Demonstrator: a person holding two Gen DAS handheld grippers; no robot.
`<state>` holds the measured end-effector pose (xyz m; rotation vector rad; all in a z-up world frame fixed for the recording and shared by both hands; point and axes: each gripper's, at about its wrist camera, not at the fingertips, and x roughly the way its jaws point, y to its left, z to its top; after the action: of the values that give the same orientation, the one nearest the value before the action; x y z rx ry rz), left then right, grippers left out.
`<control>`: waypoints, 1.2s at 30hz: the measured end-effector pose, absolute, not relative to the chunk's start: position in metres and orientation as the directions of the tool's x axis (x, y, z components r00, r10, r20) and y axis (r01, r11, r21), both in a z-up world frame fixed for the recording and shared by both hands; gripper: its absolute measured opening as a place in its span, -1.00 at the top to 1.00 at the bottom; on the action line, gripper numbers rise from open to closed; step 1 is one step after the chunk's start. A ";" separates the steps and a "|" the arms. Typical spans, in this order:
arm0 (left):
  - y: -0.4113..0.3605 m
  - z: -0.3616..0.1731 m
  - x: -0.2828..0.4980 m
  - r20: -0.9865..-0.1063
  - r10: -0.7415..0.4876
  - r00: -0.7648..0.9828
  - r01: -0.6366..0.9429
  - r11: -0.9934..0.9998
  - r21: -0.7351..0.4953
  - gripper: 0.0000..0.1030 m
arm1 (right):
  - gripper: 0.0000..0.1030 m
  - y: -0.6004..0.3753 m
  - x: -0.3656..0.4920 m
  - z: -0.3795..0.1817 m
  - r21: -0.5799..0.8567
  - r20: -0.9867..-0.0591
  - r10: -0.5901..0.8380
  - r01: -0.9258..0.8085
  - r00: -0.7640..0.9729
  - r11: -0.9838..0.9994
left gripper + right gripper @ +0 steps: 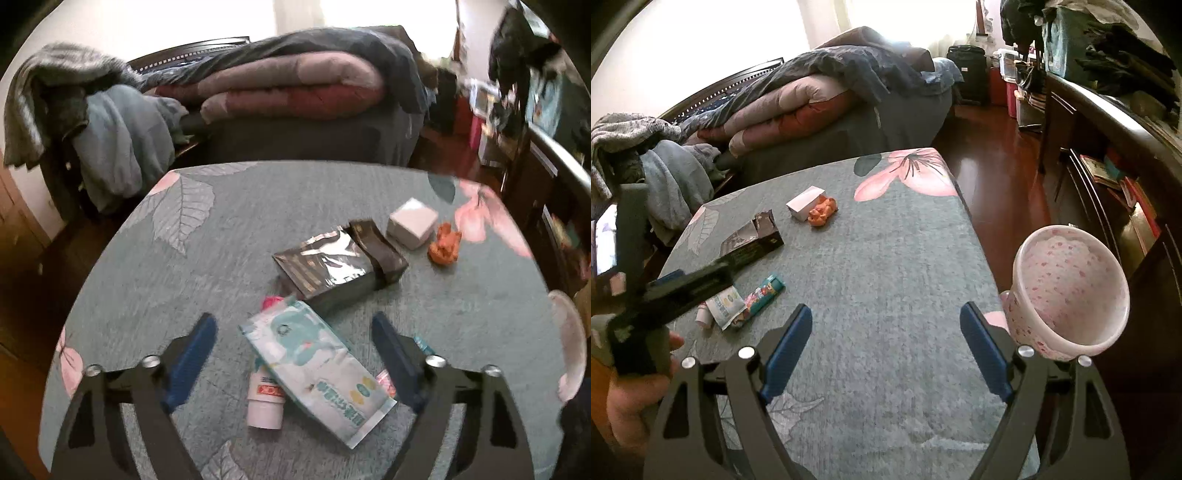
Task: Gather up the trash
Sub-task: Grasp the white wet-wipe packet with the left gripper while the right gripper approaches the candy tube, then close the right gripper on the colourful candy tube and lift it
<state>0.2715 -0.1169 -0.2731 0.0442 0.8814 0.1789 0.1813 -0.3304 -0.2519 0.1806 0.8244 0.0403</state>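
Trash lies on a grey-green floral table [229,236]. In the left wrist view my left gripper [293,334] is open above a white-and-teal wipes packet [317,369], which lies between the fingers over a small white bottle [264,404]. Beyond are a dark foil pouch [336,266], a white box [412,223] and a crumpled orange wrapper [445,245]. My right gripper [886,328] is open and empty over the bare table [886,258]. A pink speckled bin [1071,291] stands at the table's right edge. The right wrist view also shows a teal candy wrapper [764,297].
A bed with piled quilts [288,85] stands behind the table, and clothes [110,136] hang over a chair at the left. A dark wooden shelf unit [1108,155] runs along the right, with red-brown floor [1004,166] between it and the table.
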 end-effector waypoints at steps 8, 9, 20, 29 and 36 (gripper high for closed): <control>-0.112 -0.280 0.269 -0.774 0.116 0.623 -0.119 0.991 0.053 -0.12 | -0.62 -0.323 0.179 -0.249 0.175 -0.725 0.116 0.019 0.679 0.984; -0.109 -0.277 0.266 -0.768 0.092 0.634 -0.112 0.993 0.027 -0.11 | -0.62 -0.319 0.179 -0.249 0.174 -0.727 0.121 0.010 0.675 0.985; -0.049 -0.238 0.224 -0.658 -0.153 0.738 -0.007 0.972 -0.234 -0.10 | -0.62 -0.259 0.195 -0.264 0.169 -0.750 0.200 -0.110 0.631 0.979; -0.003 -0.232 0.209 -0.658 -0.073 0.750 -0.091 0.973 -0.213 -0.11 | -0.76 -0.201 0.230 -0.287 0.139 -0.788 0.223 -0.186 0.574 0.973; 0.012 -0.230 0.206 -0.651 -0.076 0.755 -0.105 0.967 -0.234 -0.12 | -0.77 -0.170 0.240 -0.299 0.126 -0.809 0.216 -0.197 0.547 0.972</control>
<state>0.2064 0.0118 -0.2298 -0.2644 0.7168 0.0157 0.2404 -0.1703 -0.2992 0.0212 0.9616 0.2451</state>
